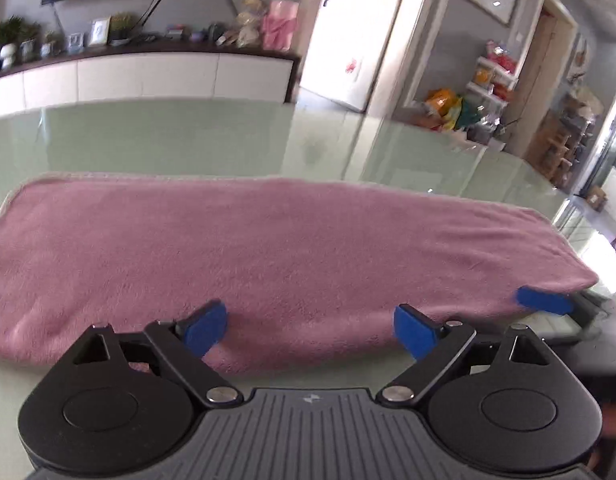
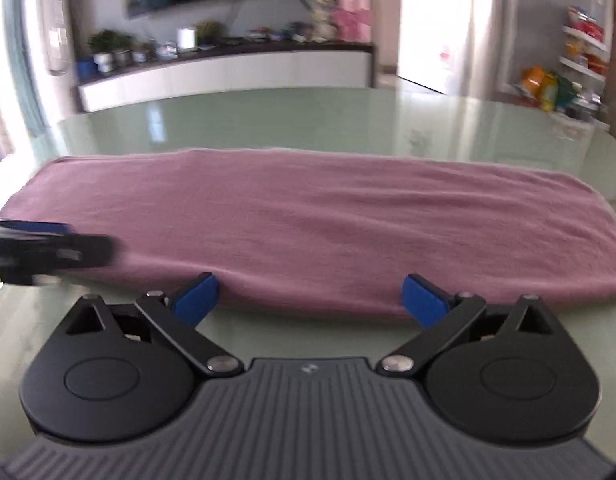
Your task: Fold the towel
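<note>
1. Our left claw (image 1: 310,330) and right claw (image 2: 310,296) hover spread wide at the near edge of the towel (image 1: 268,252), gripping nothing.
2. The towel lies flat along the glossy surface (image 1: 188,136).
3. Risk, as we judge it: the slick surface lets the towel slide, skewing any fold.

Glass table (image 1: 188,140): bare surface from the towel's far edge toward 12 o'clock, unobstructed to the rim. Towel (image 1: 268,248) lies flat across the near half, low, passable overhead. Left gripper (image 1: 310,330), jaws spread, sits at the towel's near edge; right gripper (image 2: 310,296), likewise spread, occupies the 3 o'clock end. Narrow bare strip at 6 o'clock.
</note>
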Action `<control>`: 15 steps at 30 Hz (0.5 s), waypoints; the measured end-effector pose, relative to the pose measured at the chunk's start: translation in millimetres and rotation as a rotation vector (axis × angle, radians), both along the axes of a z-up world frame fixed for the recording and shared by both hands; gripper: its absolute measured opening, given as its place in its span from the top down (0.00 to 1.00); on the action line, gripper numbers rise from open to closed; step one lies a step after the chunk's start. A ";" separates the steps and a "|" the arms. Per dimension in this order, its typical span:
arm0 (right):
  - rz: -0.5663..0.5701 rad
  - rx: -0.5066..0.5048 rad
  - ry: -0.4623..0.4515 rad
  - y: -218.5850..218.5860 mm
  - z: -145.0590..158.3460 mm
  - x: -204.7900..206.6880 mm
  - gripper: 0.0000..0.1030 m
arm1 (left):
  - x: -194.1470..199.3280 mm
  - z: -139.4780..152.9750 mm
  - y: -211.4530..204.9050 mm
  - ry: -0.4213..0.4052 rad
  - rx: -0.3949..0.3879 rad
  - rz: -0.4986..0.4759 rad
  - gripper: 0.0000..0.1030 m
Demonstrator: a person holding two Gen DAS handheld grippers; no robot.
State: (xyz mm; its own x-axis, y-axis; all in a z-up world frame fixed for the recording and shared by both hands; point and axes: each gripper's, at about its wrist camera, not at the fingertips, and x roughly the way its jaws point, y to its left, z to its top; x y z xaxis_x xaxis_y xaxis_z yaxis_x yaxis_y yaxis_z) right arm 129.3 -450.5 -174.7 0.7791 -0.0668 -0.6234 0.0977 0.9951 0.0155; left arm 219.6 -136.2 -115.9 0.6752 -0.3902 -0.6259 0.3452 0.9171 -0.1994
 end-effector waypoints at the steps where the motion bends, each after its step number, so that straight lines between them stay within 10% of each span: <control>1: -0.006 0.006 0.001 -6.6 -0.5 -1.9 0.02 | -0.9 0.5 3.2 -0.002 0.000 0.005 0.14; 9: -0.209 0.070 0.025 -93.3 7.0 -30.0 0.02 | -11.1 2.8 59.4 0.039 -0.025 0.029 0.14; 15: -0.097 0.067 -0.065 -71.9 25.1 -15.8 0.01 | -3.2 28.9 45.1 -0.025 -0.045 0.078 0.12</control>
